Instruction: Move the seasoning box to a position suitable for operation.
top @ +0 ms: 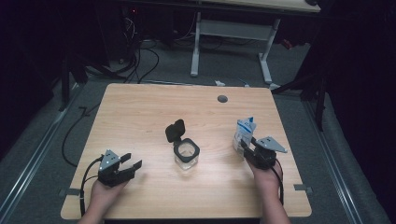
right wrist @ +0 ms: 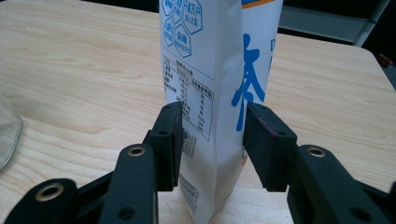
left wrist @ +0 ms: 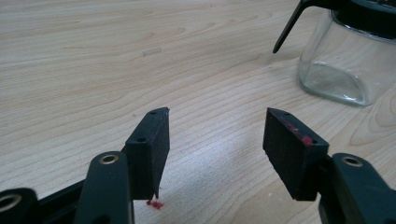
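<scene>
We had our right claw (top: pixel 249 150) around the lower part of the white-and-blue pouch (right wrist: pixel 212 84), which stood upright near the counter's (top: pixel 140 112) right edge. Its jaws flanked the pouch: one seemed to touch, the other stood just apart, so we judged the grasp not yet firm. Our left claw (left wrist: pixel 215 140) hung wide and empty above the wood. The glass jar (top: pixel 187 155), lid flipped back, waited between them. Next we needed to squeeze, lift and carry the pouch over the jar's mouth.
</scene>
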`<state>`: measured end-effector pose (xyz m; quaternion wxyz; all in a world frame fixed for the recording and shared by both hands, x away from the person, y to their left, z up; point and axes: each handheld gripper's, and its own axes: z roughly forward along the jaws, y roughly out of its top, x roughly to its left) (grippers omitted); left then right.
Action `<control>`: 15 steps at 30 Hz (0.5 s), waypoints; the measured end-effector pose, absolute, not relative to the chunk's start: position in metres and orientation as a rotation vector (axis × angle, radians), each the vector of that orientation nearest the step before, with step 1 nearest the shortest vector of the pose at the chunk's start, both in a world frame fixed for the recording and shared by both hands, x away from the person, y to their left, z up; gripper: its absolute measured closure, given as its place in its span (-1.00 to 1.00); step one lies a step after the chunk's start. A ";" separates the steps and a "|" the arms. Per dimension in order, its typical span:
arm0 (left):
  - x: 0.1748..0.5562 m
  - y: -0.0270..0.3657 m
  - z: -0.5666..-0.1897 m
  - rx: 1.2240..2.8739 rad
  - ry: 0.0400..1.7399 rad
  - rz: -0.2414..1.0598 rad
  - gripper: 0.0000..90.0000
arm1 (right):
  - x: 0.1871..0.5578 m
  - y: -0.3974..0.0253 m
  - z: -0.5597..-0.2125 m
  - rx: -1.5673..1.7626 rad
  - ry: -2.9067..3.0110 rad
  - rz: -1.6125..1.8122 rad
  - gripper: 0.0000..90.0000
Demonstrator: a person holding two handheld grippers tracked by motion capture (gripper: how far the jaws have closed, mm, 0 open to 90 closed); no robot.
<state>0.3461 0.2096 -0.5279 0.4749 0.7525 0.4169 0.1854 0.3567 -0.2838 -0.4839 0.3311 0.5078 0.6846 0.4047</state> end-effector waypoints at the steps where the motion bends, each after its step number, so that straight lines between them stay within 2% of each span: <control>1: 0.346 0.210 -0.528 1.838 1.017 0.455 -0.08 | 0.357 -0.284 -0.484 1.327 1.790 1.058 0.29; 5: 0.345 0.210 -0.527 1.838 1.013 0.456 -0.08 | 0.358 -0.285 -0.484 1.331 1.787 1.077 0.30; 9: 0.344 0.211 -0.525 1.833 1.010 0.458 -0.08 | 0.361 -0.287 -0.484 1.357 1.775 1.093 0.16; 12: 0.343 0.211 -0.525 1.830 1.010 0.459 -0.08 | 0.361 -0.284 -0.486 1.348 1.780 1.074 0.19; 15: 0.344 0.211 -0.525 1.833 1.009 0.457 -0.08 | 0.360 -0.285 -0.485 1.338 1.777 1.078 0.31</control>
